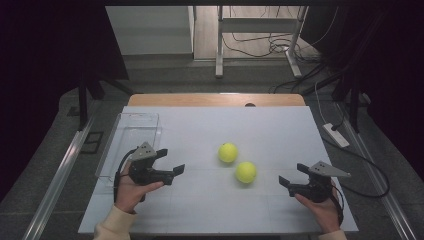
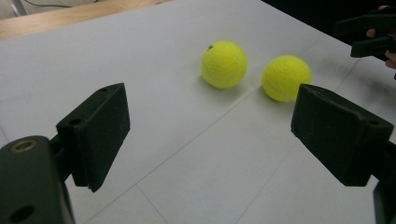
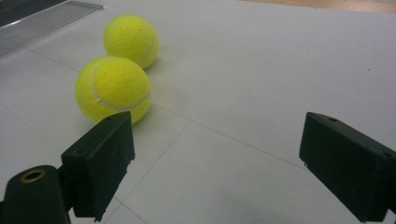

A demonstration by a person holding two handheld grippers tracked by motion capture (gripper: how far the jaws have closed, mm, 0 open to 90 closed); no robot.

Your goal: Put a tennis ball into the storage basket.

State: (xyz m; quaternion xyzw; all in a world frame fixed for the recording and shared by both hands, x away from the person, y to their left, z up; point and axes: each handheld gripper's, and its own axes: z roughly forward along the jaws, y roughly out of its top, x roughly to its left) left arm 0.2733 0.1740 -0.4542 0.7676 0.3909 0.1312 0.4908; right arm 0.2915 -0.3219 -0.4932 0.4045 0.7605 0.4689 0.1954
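Clear plastic tray (image 1: 131,131) sits at the left edge of the white worktop (image 1: 260,125), nothing visible in it. Its corner also shows top left in the right gripper view (image 3: 51,16).

Left tool (image 1: 171,161): jaws wide apart, holding nothing, just right of the tray, pointing toward the middle of the worktop. Right tool (image 1: 294,175): jaws wide apart, also holding nothing, near the right edge, pointing left.

Two yellow tennis balls lie mid-worktop between the tools, close together but apart: far ball (image 1: 227,152) and near ball (image 1: 246,172), the near one closer to the right tool.

Left gripper view: both balls ahead of the spread jaws (image 2: 224,64) (image 2: 286,78), and the right tool (image 2: 369,35) at top right with a bit of hand. Right gripper view: near ball (image 3: 113,88) just past the left jaw, far ball (image 3: 131,40) behind it. High view adds the floor, cables and a table frame beyond the worktop.
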